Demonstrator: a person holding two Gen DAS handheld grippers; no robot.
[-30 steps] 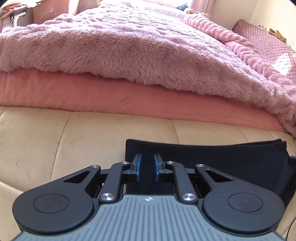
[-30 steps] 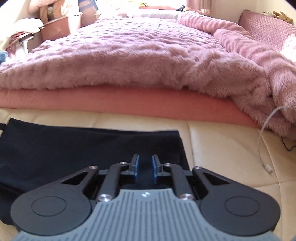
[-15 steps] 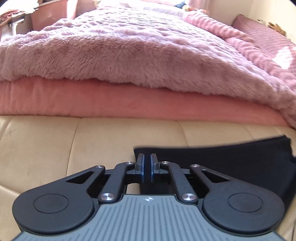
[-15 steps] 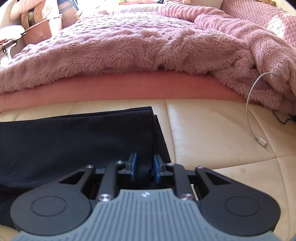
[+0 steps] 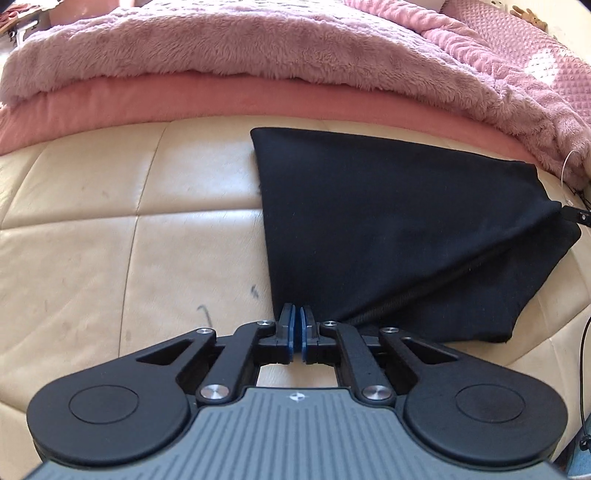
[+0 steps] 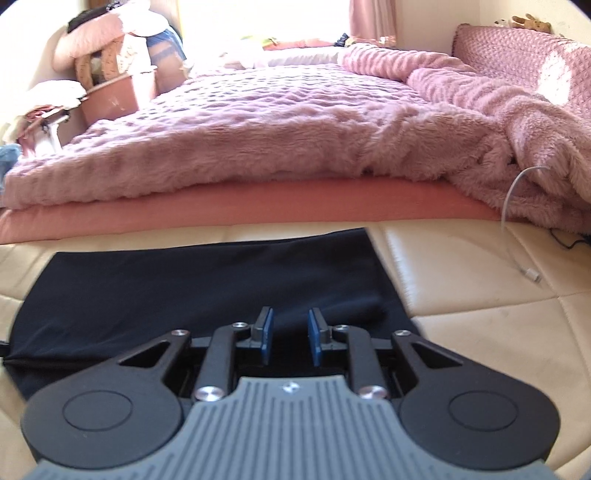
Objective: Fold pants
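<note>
From the left wrist, the left gripper point(image 5: 297, 325) has its blue pads pressed together, pinching the near corner of the black pants point(image 5: 388, 229). The cloth fans away ahead and to the right over the cream cushion point(image 5: 129, 221), lifted into a diagonal ridge.

From the right wrist, the right gripper point(image 6: 290, 334) stands apart-fingered, clasping nothing. The pants point(image 6: 207, 284) lie spread directly beneath and ahead of it, before the pink blanket point(image 6: 258, 140).

Bright daylight pours from a blown-out window point(image 6: 258, 18) at the far end, washing out the background, while fisheye curvature bends both views' edges and the right view looks slightly blurred.
</note>
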